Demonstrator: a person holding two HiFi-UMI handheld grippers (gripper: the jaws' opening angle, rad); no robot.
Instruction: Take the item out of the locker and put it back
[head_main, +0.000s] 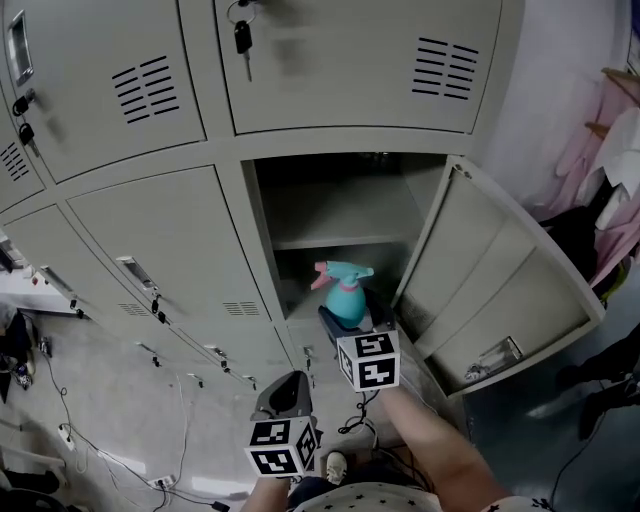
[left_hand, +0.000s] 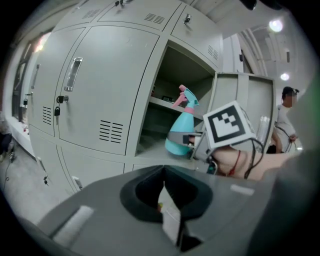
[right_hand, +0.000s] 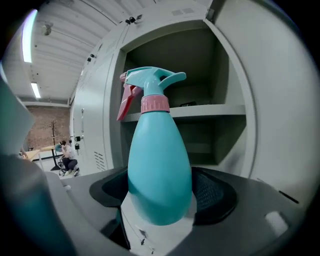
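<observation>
At locker (head_main: 262, 215) mouth, right claw (head_main: 346, 318) clamped low on upright bottle (head_main: 347, 289), left claw (head_main: 286, 396) closed, empty at 7 o'clock; risk: trigger head clips shelf (head_main: 340, 241) at 12, round body twists loose.

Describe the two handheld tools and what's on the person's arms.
Both the left tool and right tool have grey bodies with dark inner jaws, each carrying a white cube printed with black square markers. Black cables trail from the right one. Forearms are sleeveless; a thin red cord crosses the right wrist.
</observation>
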